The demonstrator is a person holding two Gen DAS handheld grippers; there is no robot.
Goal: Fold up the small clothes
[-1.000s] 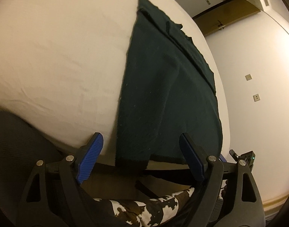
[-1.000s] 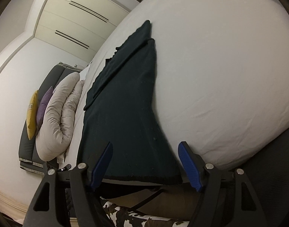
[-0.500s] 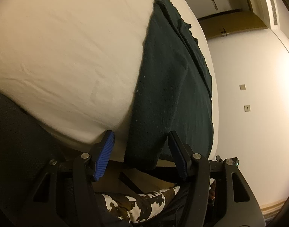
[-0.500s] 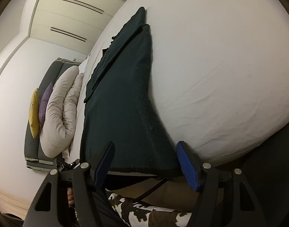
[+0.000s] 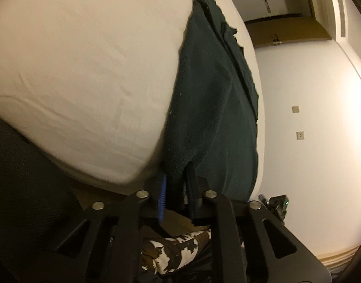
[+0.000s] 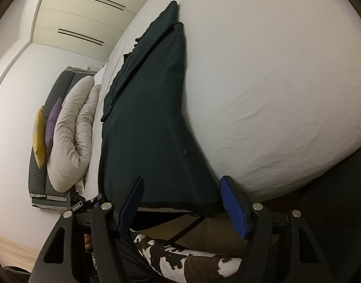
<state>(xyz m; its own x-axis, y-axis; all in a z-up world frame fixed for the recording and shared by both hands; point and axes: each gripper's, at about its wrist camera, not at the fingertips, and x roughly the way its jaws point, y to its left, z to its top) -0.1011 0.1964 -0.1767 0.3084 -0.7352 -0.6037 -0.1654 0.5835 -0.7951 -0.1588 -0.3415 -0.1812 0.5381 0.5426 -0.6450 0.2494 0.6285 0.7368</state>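
While the dark green garment (image 5: pixel 211 108) lies flat along the bed (image 5: pixel 86 75) with its near hem at the mattress edge, one corner is pinched by the left gripper (image 5: pixel 176 193); the other corner should be seized evenly by the right gripper (image 6: pixel 180 200), whose jaws stand spread astride the hem. One garment and two grippers are counted.

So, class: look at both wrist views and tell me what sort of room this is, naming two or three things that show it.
Most likely a bedroom, perhaps a hotel room. A bed with a white sheet fills both views, a rolled duvet and cushions sit at its head, and a wooden door stands beyond.
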